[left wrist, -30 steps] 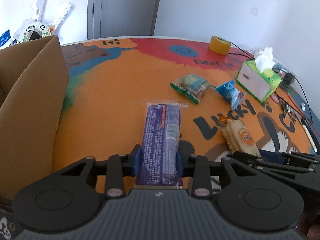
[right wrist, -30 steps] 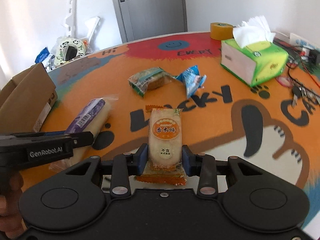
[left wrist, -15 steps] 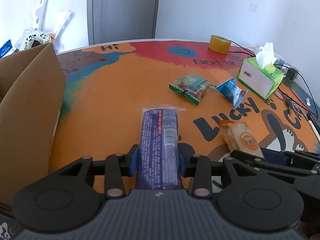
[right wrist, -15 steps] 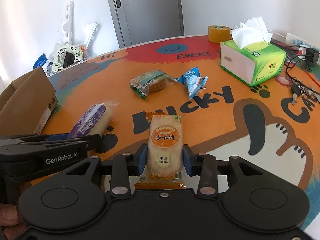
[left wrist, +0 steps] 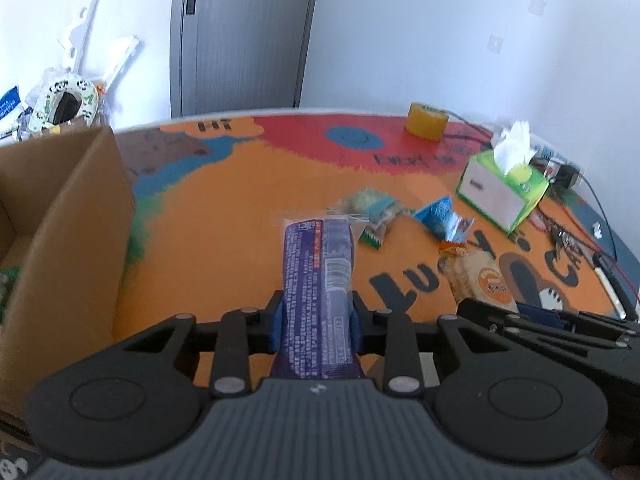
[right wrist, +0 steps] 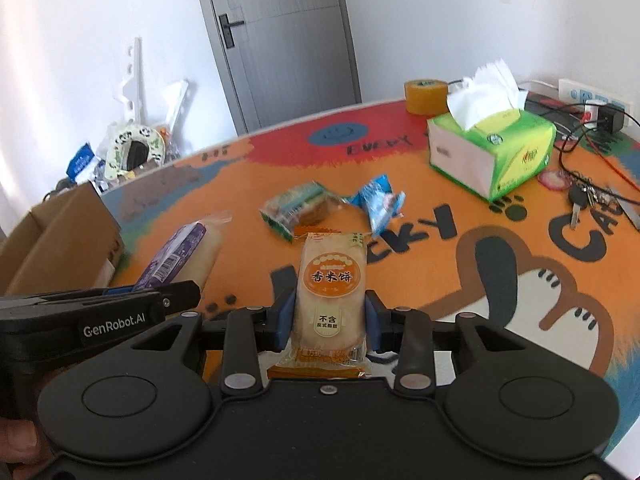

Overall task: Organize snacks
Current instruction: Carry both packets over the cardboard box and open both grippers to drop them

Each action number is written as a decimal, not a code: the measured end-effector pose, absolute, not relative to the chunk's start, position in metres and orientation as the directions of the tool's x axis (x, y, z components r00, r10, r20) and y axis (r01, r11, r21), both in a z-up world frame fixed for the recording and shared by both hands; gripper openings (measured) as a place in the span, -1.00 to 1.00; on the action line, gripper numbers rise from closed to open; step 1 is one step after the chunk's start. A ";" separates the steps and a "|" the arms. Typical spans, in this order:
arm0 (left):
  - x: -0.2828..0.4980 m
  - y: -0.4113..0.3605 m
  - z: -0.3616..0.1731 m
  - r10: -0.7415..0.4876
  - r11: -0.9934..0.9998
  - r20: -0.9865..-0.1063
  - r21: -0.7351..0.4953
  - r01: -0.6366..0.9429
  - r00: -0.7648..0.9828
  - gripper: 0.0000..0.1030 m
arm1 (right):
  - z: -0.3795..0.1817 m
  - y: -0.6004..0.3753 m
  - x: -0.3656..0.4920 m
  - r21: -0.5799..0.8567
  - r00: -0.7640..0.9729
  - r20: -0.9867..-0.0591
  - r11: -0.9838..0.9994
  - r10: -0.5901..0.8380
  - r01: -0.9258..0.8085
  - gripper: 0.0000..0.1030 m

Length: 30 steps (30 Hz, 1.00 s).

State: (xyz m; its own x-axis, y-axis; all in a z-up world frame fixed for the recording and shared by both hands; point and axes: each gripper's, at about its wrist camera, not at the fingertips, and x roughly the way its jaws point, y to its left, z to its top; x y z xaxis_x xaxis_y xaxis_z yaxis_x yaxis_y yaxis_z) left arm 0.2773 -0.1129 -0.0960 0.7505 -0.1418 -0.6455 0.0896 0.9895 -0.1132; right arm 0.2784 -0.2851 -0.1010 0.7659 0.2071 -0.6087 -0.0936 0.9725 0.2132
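The left gripper [left wrist: 316, 318] has just squeezed tighter on the purple snack [left wrist: 318, 280], the right gripper [right wrist: 330, 320] pinches the orange rice cracker [right wrist: 332, 292] (both lifted), so next carry them to the cardboard box [left wrist: 84, 216].

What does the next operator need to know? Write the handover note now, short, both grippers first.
Left gripper: jaws just closed further and pinch the purple snack pack, lifted off the table.
Right gripper: shut on the orange rice cracker pack, also lifted.
Cardboard box: open, at the table's left edge, beside the left gripper.
On the table: the green snack pack and the blue snack pack, side by side past the grippers.
Done: both packs picked up.
Left: probably drop both in the box, then collect the green and blue packs.
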 end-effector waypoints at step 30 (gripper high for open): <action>0.241 -0.031 -0.020 -0.052 0.989 -0.502 -0.144 -0.024 0.863 -0.41 | -0.041 -0.210 0.276 0.281 0.814 -0.456 0.926 0.360 -0.252 -0.29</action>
State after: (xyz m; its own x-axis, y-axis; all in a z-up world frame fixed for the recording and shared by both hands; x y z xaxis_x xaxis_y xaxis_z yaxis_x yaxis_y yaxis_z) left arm 0.2406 -0.0309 -0.0196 0.8631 -0.0522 -0.5023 -0.0239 0.9893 -0.1440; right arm 0.2765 -0.2102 -0.0413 0.8137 0.3600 -0.4563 -0.2523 0.9260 0.2807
